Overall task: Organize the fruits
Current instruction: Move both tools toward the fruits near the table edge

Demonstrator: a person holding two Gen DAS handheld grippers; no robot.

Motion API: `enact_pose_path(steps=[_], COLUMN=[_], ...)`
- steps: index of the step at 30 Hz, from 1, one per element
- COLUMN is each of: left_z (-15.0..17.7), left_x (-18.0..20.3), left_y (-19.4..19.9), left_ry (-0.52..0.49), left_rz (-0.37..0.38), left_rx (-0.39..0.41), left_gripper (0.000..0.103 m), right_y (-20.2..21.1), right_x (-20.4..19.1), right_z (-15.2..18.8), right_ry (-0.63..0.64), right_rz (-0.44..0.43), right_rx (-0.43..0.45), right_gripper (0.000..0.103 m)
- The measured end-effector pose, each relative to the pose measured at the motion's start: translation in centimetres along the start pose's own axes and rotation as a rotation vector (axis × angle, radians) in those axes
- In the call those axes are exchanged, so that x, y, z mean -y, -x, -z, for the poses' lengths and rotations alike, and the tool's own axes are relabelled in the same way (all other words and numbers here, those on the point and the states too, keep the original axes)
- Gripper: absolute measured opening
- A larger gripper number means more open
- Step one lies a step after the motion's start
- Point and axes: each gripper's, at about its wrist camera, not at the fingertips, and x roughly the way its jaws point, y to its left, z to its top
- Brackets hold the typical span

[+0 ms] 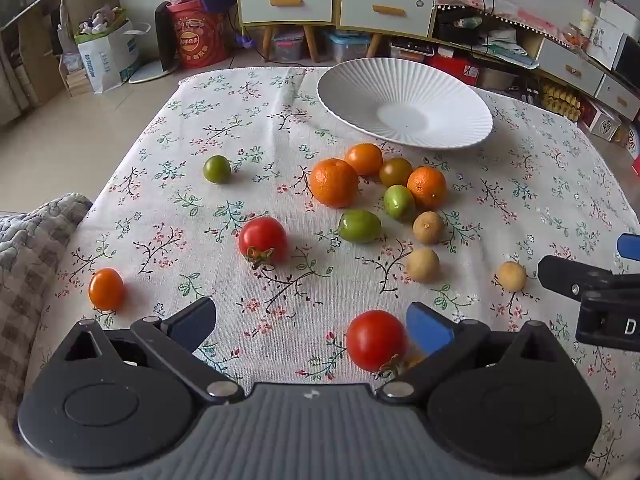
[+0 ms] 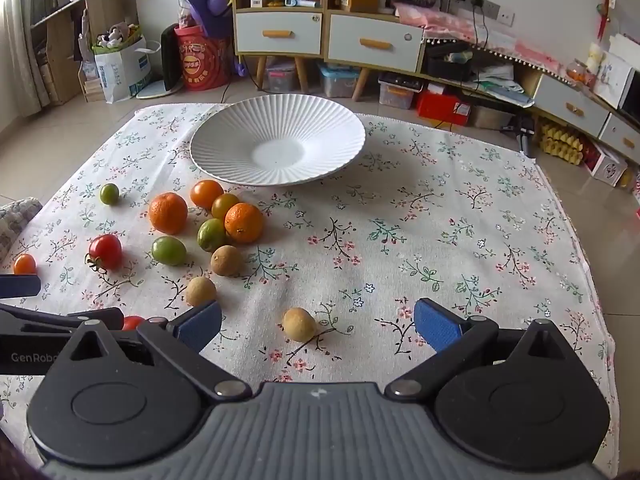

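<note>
A white ribbed plate stands empty at the far side of the floral tablecloth. Several fruits lie loose in front of it: oranges, green fruits, tan round fruits and tomatoes. My left gripper is open, with a red tomato lying between its fingers, against the right pad. My right gripper is open, with a tan fruit on the cloth between its fingers, untouched.
A small orange tomato and a lone green fruit lie to the left. A quilted cushion borders the table's left edge. Cabinets and boxes stand on the floor behind. The right gripper's body shows at the left view's right edge.
</note>
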Motion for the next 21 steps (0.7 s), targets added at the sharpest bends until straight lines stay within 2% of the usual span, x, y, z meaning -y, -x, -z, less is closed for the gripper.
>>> enact_pose_path(steps=[21], left_z=[0.02], left_x=[-0.06], left_y=[0.04], left_ry=[-0.001], left_rz=[0.001], left_rx=[-0.001], left_gripper=[0.095], right_y=[0.18], right_x=[-0.42], right_z=[-0.13], right_ry=[0.000], right_rz=[-0.001], right_rx=[0.000], right_gripper=[0.102])
